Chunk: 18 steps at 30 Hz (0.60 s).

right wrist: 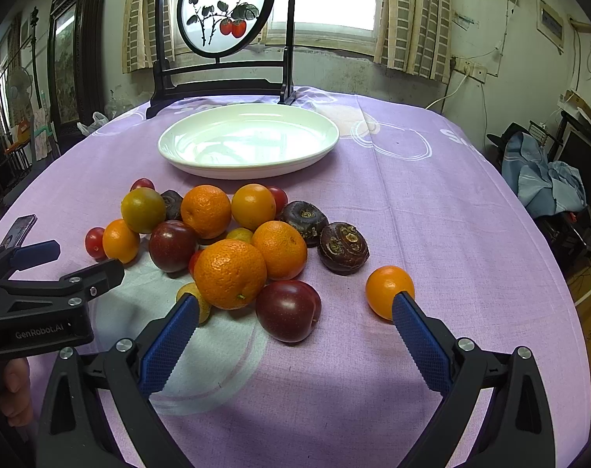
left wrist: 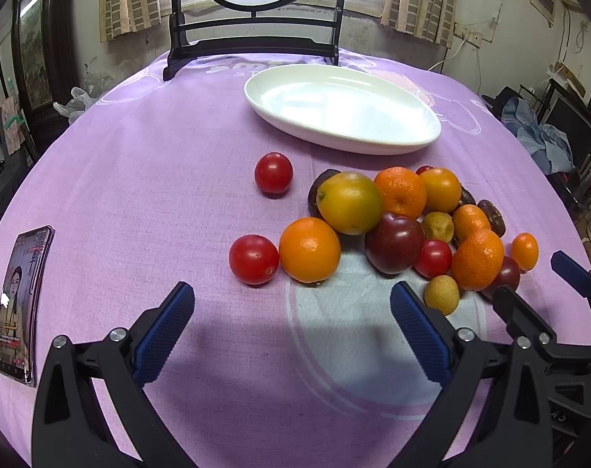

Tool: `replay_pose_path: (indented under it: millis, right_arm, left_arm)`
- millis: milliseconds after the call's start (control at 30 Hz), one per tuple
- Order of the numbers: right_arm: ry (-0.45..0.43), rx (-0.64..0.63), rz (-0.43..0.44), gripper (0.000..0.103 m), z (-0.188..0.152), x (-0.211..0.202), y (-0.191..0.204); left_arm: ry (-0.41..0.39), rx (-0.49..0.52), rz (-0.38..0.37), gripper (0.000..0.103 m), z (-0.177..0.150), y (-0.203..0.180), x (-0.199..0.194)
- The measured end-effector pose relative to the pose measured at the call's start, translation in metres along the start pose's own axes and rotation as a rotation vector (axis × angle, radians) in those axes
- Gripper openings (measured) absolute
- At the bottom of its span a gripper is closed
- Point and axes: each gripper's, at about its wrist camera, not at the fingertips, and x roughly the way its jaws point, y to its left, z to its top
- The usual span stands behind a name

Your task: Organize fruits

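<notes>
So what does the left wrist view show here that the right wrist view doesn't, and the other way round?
Only the left wrist view shows the phone's lit screen face-on and a lone cherry tomato apart from the pile. Only the right wrist view shows the two dark water chestnuts clearly, the whole round painted screen, and the person's hand. Both show the empty white plate, the purple cloth, and both hand-held grippers open: left, right.
</notes>
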Motion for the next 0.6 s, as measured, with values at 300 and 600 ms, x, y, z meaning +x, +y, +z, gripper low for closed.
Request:
replay_pose_path:
  millis: [300,600]
  right_arm:
    - [0.001,0.001,0.000,0.100,-0.0004,0.0005,0.0001]
    - [0.000,0.001,0.000,0.100,0.0000,0.0000,0.0002]
  left_arm:
    - [0.001,-0.001,0.000,0.099,0.0002,0.0003,0.0005]
    - [0.002,0.002,0.002,0.099,0.0005,0.0001,0.0003]
